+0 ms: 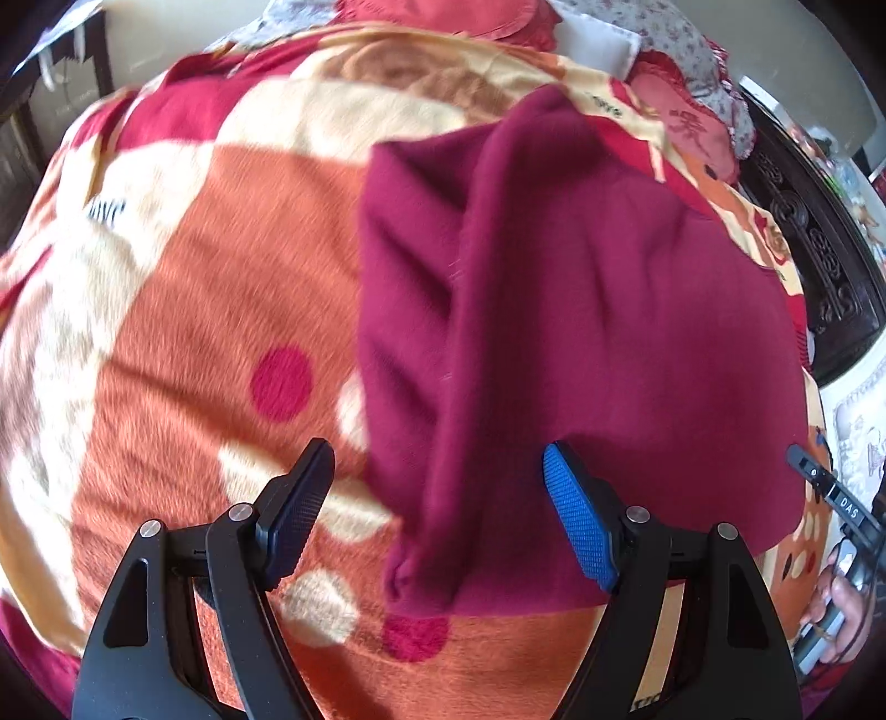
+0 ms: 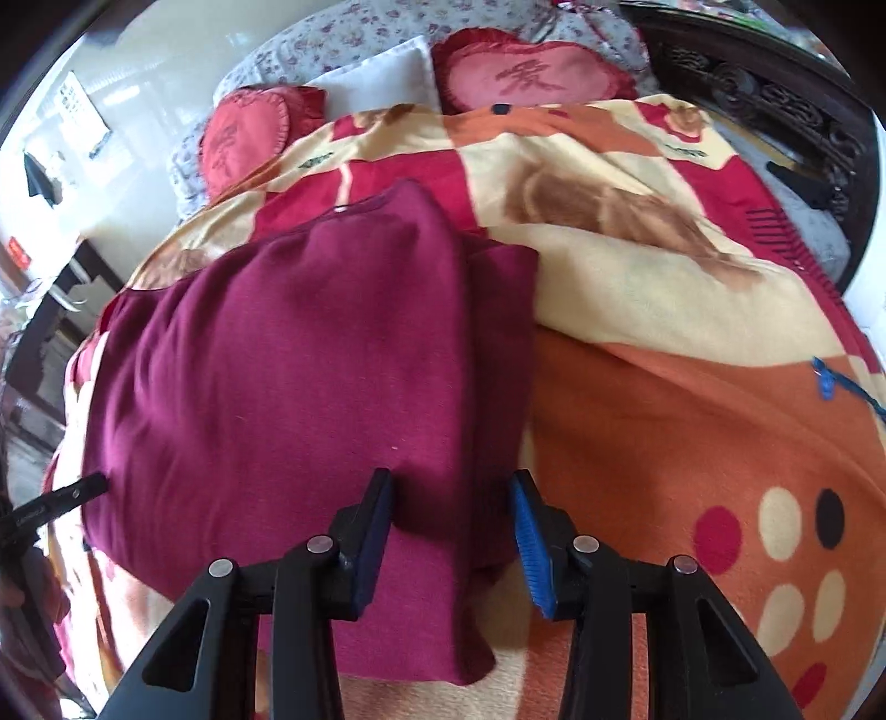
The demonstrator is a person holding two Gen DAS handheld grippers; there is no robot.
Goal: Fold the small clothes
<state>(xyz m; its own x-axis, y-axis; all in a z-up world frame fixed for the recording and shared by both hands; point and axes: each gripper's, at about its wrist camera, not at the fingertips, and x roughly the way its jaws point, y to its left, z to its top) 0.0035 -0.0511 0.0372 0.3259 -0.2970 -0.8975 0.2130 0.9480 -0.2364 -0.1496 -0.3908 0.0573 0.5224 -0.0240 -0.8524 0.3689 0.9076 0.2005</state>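
Nearest, left tool (image 1: 437, 512) spread wide above the near edge of the folded maroon knit garment (image 1: 581, 310), gripping nothing. Right tool (image 2: 451, 540) parted likewise, straddling that garment's near right fold (image 2: 310, 360). Beneath, plush orange, cream and red patterned blanket (image 2: 692, 432) covering the bed. Farther back, two red heart-shaped cushions (image 2: 526, 77) against floral grey bedding (image 2: 343, 44).
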